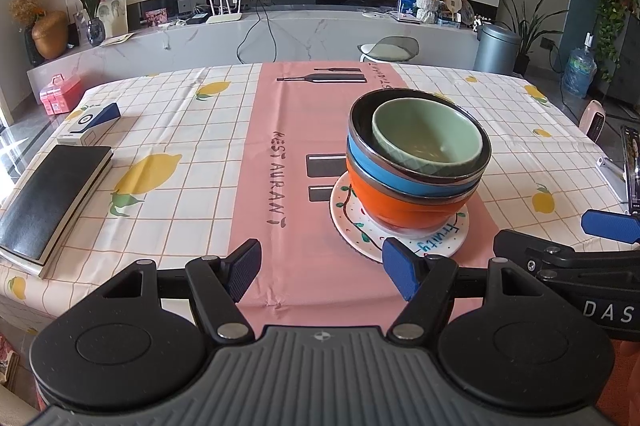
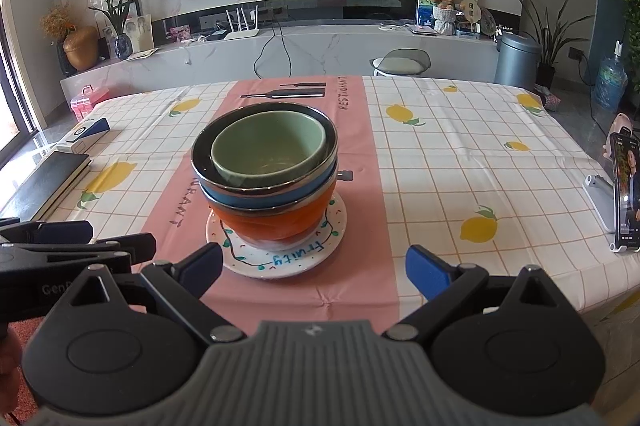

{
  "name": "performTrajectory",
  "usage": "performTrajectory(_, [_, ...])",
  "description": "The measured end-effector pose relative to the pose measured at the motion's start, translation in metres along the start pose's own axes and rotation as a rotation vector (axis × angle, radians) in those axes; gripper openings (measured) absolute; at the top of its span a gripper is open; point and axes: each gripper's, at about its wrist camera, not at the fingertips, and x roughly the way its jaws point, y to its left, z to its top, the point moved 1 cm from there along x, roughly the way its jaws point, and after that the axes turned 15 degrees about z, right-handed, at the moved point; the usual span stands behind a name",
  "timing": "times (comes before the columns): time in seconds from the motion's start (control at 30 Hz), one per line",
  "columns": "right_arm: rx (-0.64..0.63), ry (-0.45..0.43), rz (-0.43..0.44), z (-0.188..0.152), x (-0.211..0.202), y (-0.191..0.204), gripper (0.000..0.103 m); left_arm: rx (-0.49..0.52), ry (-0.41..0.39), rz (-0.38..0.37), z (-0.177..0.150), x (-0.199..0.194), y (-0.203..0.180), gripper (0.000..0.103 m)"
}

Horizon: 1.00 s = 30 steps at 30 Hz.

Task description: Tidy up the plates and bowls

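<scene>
At the counter's [image 1: 192, 129] far left edge lie a black notebook [image 1: 48, 193] and, just beyond it, a white and blue box [image 1: 90, 123]. The cloth over the counter is checked with lemons and has a pink centre strip.

The left gripper [image 1: 320, 272] hovers near the front edge, fingers [image 1: 244, 266] wide apart with nothing between them.

On the pink strip stands a white plate [image 2: 280, 260] lettered "fruity". On it sit three nested bowls: an orange bowl [image 2: 276, 222] at the bottom, a blue bowl [image 2: 260, 193] with a metal rim inside it, and a green bowl [image 2: 268, 145] uppermost, leaning slightly.

The right gripper [image 2: 314, 268] is just short of the plate, its fingers [image 2: 428, 272] spread, empty, touching nothing.

At the far right a phone [image 2: 628, 197] stands upright in a holder.
</scene>
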Motion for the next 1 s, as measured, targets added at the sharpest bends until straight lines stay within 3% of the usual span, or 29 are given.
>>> performTrajectory(1.0, [-0.015,0.020,0.000,0.0010,0.0053,0.0023,0.096,0.002,-0.005,0.002,0.0000,-0.0004,-0.0011,0.081])
